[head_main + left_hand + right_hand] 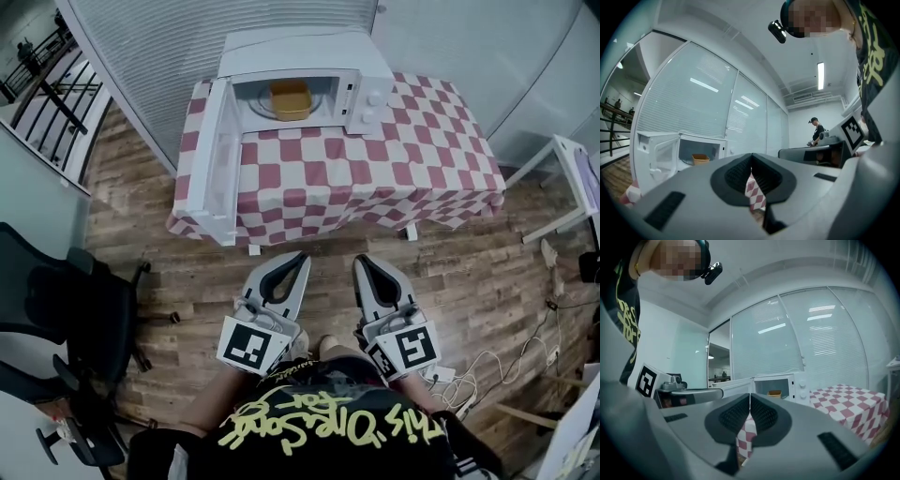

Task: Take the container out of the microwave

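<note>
Container (290, 98) sits inside the open microwave (309, 54), well apart from us; our left gripper (301, 256) and right gripper (360, 262) hang level, jaws pressed together, empty. Unless we spread them, we risk shoving it deeper or clipping the swung-out door (208, 161).

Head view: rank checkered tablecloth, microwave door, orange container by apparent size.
1. checkered tablecloth
2. microwave door, swung open
3. orange container, inside the microwave
The gaps are clear, and nearness to the camera doesn't change the order.
</note>
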The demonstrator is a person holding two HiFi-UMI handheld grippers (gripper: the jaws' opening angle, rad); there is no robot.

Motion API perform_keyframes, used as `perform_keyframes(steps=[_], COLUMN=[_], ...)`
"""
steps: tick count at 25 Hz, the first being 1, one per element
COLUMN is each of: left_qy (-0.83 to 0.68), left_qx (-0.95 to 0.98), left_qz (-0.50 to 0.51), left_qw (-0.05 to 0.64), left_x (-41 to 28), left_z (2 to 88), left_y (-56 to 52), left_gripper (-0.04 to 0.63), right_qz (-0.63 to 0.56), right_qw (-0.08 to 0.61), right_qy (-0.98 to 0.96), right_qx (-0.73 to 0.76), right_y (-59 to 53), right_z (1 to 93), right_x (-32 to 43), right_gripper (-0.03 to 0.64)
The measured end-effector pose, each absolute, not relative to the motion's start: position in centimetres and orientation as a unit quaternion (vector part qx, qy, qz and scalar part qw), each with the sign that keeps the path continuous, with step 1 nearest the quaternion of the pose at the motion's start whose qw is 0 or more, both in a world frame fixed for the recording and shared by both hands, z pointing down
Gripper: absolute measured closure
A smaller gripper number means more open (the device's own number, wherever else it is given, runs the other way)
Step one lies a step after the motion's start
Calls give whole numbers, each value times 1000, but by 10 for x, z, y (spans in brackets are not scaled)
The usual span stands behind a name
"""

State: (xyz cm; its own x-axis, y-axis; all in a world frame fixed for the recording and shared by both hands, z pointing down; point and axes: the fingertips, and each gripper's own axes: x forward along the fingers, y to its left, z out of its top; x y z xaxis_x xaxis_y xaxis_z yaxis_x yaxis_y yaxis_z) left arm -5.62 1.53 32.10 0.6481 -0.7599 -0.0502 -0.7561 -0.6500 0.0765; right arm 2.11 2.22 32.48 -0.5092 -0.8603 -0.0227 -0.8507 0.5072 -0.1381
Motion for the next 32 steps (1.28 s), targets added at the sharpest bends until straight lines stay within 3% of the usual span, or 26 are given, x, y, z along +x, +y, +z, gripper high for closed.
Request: perform_keyframes(steps=[9, 32], left_qy=[-420, -430], left_qx=[907, 902], left_qz=[-29, -32], left_qw=[18, 25], left_x=[-71, -69], left_z=[322, 332], left_y=[4, -61], left_gripper=[588, 588], right_qz=[-62, -68], right_qw=[11, 12], right_qy=[869, 862], right_qx=[-490, -503], right_y=[18, -52], right_z=[338, 350], right_x=[16, 33], right_gripper=[606, 606])
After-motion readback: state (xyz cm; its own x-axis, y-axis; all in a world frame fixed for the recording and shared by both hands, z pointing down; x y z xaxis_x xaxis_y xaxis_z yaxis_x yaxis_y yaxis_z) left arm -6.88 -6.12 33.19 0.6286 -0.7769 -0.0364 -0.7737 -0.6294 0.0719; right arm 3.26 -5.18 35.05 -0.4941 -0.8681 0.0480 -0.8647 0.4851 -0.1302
